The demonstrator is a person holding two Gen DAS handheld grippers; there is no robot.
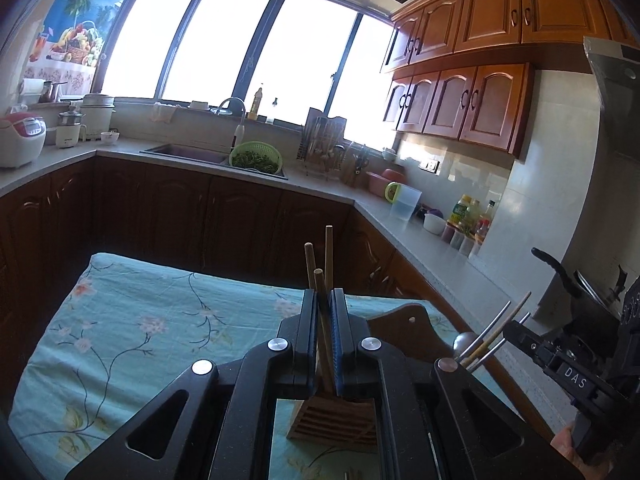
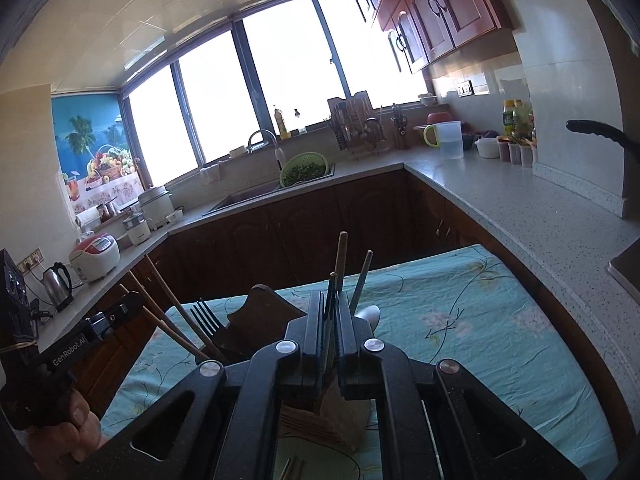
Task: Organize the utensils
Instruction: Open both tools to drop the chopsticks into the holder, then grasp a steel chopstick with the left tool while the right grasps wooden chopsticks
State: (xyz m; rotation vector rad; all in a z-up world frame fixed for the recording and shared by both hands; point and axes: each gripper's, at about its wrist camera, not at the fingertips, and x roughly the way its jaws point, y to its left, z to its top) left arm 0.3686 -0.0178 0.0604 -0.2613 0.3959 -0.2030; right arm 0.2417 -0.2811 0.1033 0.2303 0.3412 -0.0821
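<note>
My left gripper [image 1: 323,300] is shut on several wooden chopsticks [image 1: 319,276] whose lower ends stand in a slatted wooden utensil holder [image 1: 334,420] on the floral cloth. My right gripper [image 2: 329,304] is shut on a dark utensil handle [image 2: 333,292] above the same holder [image 2: 324,416]; a wooden stick [image 2: 341,256] and a grey handle [image 2: 362,280] rise beside it. A black fork [image 2: 206,316] and a pale spoon bowl [image 2: 370,314] stand in the holder. The right gripper also shows in the left wrist view [image 1: 516,330], and the left in the right wrist view [image 2: 128,304].
A dark wooden board [image 1: 404,322] stands behind the holder on the table's teal floral cloth [image 1: 140,320]. Beyond is an L-shaped counter [image 2: 500,200] with a sink, green colander [image 1: 256,156], dish rack, jug, bottles and rice cooker [image 1: 20,136].
</note>
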